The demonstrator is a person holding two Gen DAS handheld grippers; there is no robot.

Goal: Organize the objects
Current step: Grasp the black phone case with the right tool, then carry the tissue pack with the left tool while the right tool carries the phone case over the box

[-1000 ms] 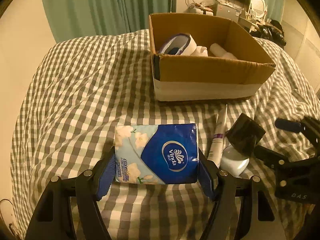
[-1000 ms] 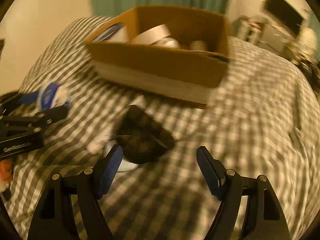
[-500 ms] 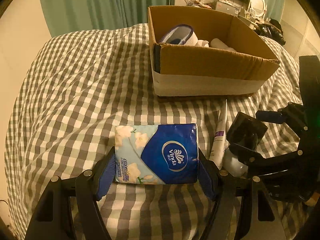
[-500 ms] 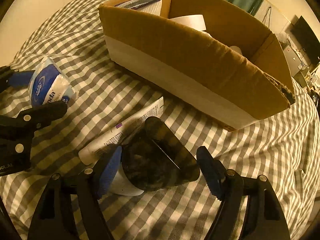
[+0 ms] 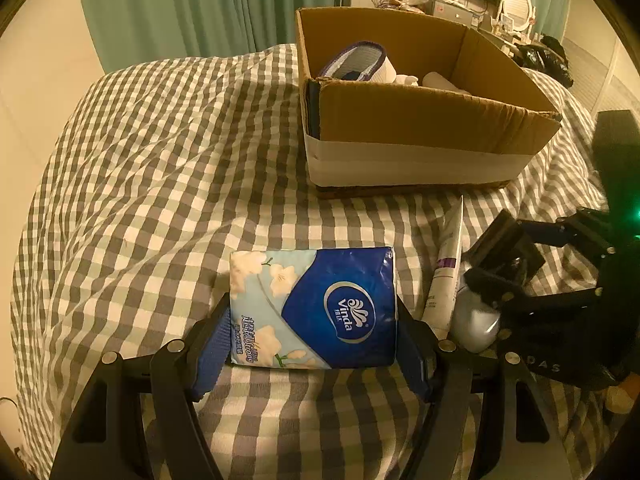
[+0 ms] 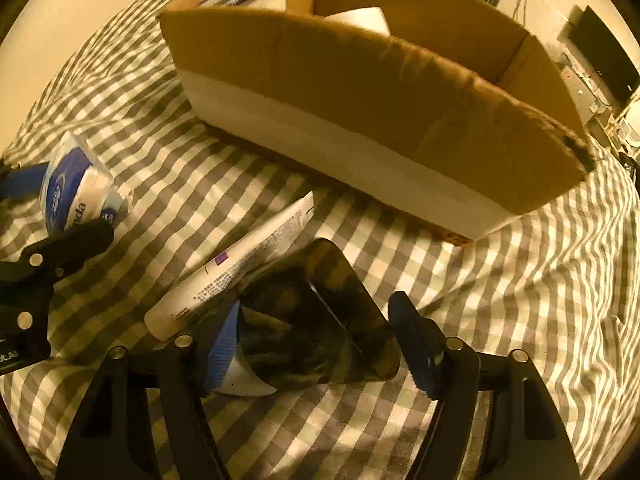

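Note:
A blue and white tissue pack (image 5: 316,308) sits between the blue pads of my left gripper (image 5: 316,332), which is shut on its two short sides above the checked bedspread (image 5: 160,160). To its right lies a white bottle with a dark cap (image 6: 312,320), next to a white tube (image 6: 240,264). My right gripper (image 6: 320,340) straddles the bottle and its jaws are closing. The left pad is at the bottle's side. The right pad stands just short of the cap. From the left wrist view the bottle (image 5: 478,316) shows under the right gripper (image 5: 508,256).
An open cardboard box (image 5: 420,120) with a white band along its base stands behind the objects; it holds a blue-edged roll and other white items. Green curtains hang behind the bed. A desk with a screen is at the far right.
My right gripper has come in and down over the dark-capped bottle and its jaws have narrowed around it. The left gripper and the tissue pack have stayed as they were.

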